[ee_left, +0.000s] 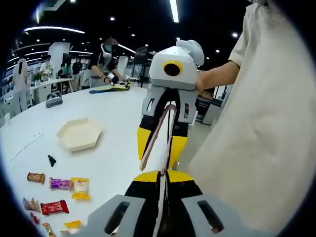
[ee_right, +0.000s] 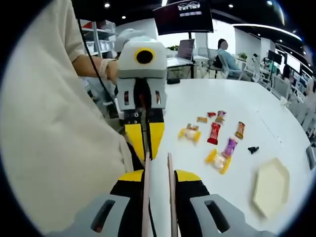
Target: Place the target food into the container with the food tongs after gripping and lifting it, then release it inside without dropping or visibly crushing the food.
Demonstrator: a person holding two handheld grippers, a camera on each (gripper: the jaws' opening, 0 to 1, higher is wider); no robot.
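Both grippers, left gripper (ee_right: 143,129) and right gripper (ee_left: 163,140), close together on the food tongs (ee_right: 158,187) above the white table (ee_left: 118,123), where wrapped snacks (ee_right: 215,133) lie beside the hexagonal container (ee_right: 270,186); we should squeeze gently.

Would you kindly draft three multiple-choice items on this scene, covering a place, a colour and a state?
1. Where do the wrapped snacks lie?
A. on the table
B. in the tray
C. on a chair

2. What colour is the hexagonal tray?
A. red
B. cream
C. black

3. The hexagonal tray is:
A. heaped with food
B. lidded
C. empty

Answers:
1. A, the wrapped snacks lie scattered on the white table, apart from the tray.
2. B, it looks pale cream in both views.
3. C, nothing lies inside it.
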